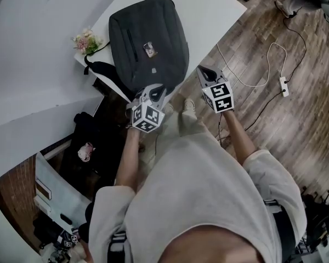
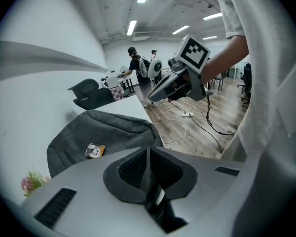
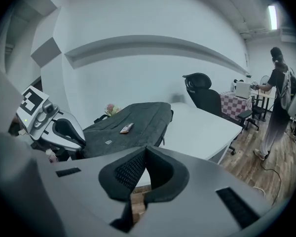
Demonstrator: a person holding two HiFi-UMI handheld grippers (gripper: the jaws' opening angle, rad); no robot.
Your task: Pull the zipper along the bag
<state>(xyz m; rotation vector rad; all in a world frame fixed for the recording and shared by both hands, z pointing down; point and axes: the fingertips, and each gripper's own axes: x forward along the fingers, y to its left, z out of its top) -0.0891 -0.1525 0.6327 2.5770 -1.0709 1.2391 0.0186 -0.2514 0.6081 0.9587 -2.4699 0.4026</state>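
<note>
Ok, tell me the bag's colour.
The bag is dark grey, almost charcoal; the head view shows it best.

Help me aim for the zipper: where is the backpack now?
In the head view the dark backpack lies on the white table, just ahead of the left tongs, flowers at its left.

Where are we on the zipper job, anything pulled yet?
Done: nothing visible; the bag lies flat on the table, no zipper gap showing. In hand: nothing; left hand-held gripper is shut and empty at the bag's near end, right hand-held gripper shut and empty beside it. Remaining: grasp the zipper, draw it along.
</note>
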